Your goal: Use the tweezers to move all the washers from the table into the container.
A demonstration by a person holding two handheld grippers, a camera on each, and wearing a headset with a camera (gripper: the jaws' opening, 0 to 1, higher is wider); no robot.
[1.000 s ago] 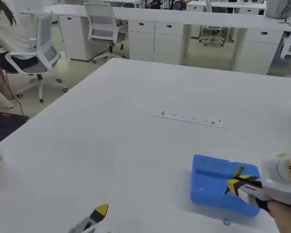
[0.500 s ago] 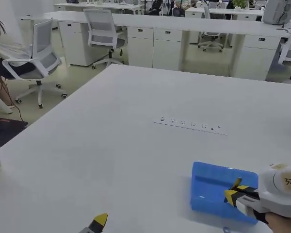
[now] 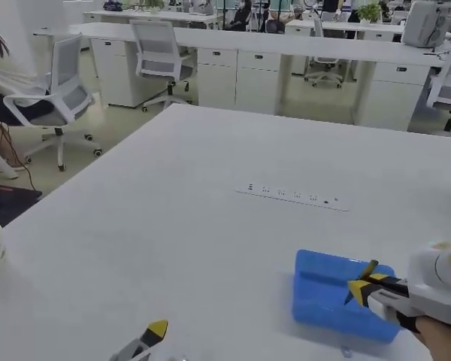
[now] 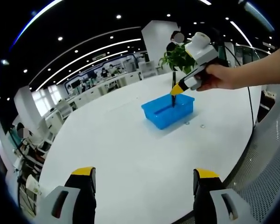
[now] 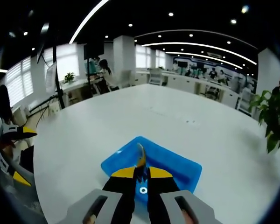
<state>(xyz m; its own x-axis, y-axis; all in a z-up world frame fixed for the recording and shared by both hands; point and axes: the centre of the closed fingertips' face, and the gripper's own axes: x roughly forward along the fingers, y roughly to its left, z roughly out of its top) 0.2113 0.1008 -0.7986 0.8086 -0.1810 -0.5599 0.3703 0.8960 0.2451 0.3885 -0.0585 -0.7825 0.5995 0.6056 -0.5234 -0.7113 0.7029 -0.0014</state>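
Grip status on right gripper (image 5: 142, 171): clamping tweezers (image 5: 140, 156) between jaws pressed together on the shaft. Pointing tweezers tip straight out ahead of jaws and down toward floor of blue container (image 5: 177, 169). Hovering with container directly ahead of and beneath jaws, on white table (image 5: 84, 130). Showing small ring (image 5: 143, 190) through the slit low between jaws, against the blue; cannot tell whether a washer or where exactly resting.

Checking head view: spotting one washer (image 3: 346, 351) lying on table outside container, just beside its near wall. Lying off to one side of right jaw tips, apart from tweezers tip.

Moving on to left gripper (image 4: 144, 172): holding jaws wide apart, gripping nothing, framing bare table between tips. Facing container from well back, with container ahead of jaws and slightly right of their centreline, well apart from both tips. Catching right gripper above container in that view, gripped by hand (image 4: 224, 77), with tweezers dipping inside the walls.

Noting power strip (image 3: 293, 197) far ahead of both jaw pairs, well beyond container.
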